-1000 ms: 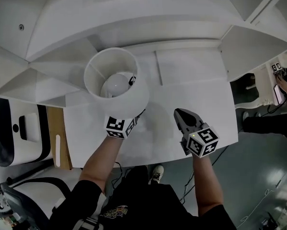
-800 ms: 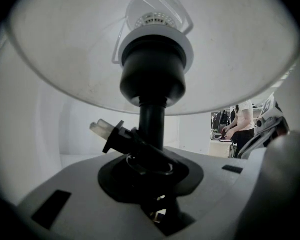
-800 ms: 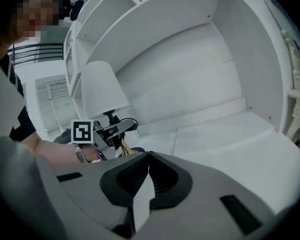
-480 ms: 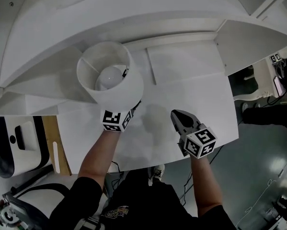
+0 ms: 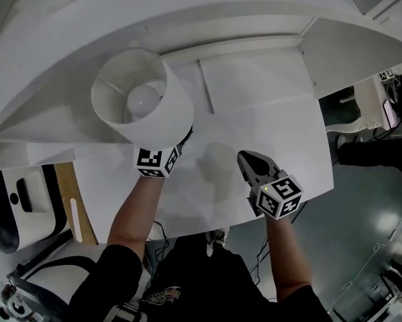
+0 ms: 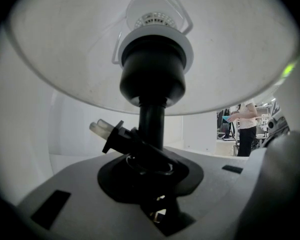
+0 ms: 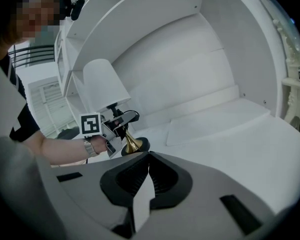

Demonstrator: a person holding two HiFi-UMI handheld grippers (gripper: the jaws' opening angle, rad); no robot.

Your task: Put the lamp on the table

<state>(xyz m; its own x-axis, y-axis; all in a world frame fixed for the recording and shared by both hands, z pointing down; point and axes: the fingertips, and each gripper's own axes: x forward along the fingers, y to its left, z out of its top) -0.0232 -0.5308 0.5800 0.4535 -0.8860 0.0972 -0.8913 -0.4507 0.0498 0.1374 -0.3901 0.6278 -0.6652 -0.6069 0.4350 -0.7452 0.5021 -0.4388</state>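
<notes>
The lamp has a white drum shade with a bulb showing inside it from above. My left gripper reaches under the shade and is shut on the lamp's black stem, just below the socket. A small black plug with pale pins sticks out beside the stem. From the right gripper view the lamp stands upright, with a brass neck and a black base low at the white table; contact is unclear. My right gripper hovers shut and empty over the table's middle.
A curved white alcove with shelves wraps round the back of the table. A flat white panel lies at the back right. A white and black device sits off the table's left edge. A person stands far off.
The lamp and my left gripper have shifted left and a little farther back over the table. My right gripper has stayed where it was.
</notes>
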